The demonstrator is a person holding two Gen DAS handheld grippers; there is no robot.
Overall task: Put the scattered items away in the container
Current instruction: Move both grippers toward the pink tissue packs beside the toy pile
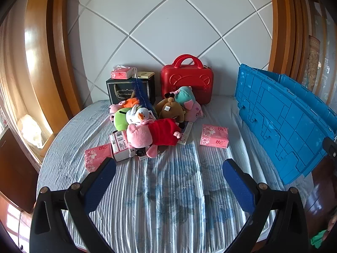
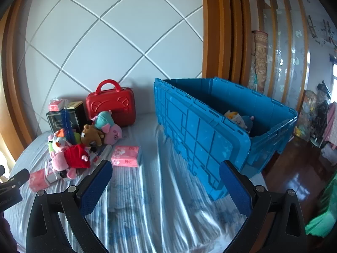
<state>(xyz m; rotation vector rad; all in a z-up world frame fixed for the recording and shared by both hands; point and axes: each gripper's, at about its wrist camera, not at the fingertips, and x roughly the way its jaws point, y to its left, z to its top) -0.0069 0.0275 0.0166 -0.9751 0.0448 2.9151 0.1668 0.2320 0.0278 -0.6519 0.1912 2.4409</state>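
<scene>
I'm over a bed [image 1: 168, 189] with a striped, rumpled sheet, a white quilted headboard behind it. The landmark is the blue crate [image 2: 202, 139], open-topped at the bed's right edge, with a couple of plush toys already inside.

Left of the crate, well apart, sits the toy heap [image 1: 151, 120]: a pink pig in red [image 1: 155, 135] lies at the front, across small cartons. Between the heap and the crate lies a pink tissue pack [image 2: 126, 156], alone on the sheet. A second tissue pack [image 1: 98, 156] lies on the heap's far side from the crate. A red case [image 1: 187, 80] and a black box [image 1: 130, 90] stand behind the heap, against the headboard.

My left gripper [image 1: 168, 181] and right gripper [image 2: 166, 187] both hover above bare sheet, jaws spread as wide as they go, holding nothing.

I judge the plush light and squashy; I'd pinch the pig across its red body, where the stuffing gives the pads something to bite. The tissue packs look light but film-wrapped and likely slippery, so I'd take one across its narrow sides. The sheet is loose and could snag in a low grab.
</scene>
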